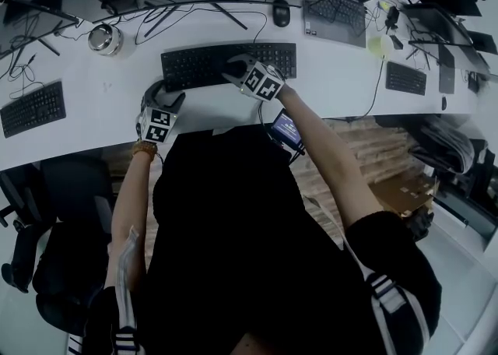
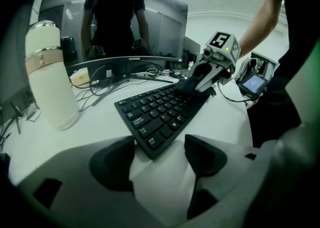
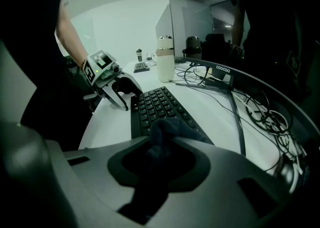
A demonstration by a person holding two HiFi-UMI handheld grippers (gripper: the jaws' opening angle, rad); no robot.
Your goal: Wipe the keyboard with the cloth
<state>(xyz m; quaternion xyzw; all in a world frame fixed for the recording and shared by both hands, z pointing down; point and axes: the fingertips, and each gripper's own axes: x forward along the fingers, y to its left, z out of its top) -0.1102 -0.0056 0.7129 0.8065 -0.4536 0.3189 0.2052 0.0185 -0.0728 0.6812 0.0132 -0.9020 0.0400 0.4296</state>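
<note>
A black keyboard (image 1: 204, 65) lies on the white desk (image 1: 101, 89) in front of the person. My right gripper (image 1: 237, 72) is over the keyboard's middle, shut on a dark cloth (image 3: 167, 131) that is bunched between its jaws and rests on the keys. In the left gripper view the cloth (image 2: 185, 86) sits under the right gripper (image 2: 199, 78) at the keyboard's far part. My left gripper (image 1: 161, 103) stands open at the keyboard's left end. The keyboard's near corner (image 2: 150, 144) lies between its fingertips, with no visible pressing.
A white bottle (image 2: 50, 77) stands left of the keyboard, near a metal cup (image 1: 103, 38). A curved monitor (image 2: 125, 27) and loose cables (image 3: 265, 117) lie behind. Other keyboards (image 1: 33, 108) (image 1: 406, 78), a mouse (image 1: 281, 11) and a laptop (image 1: 336, 12) share the desk.
</note>
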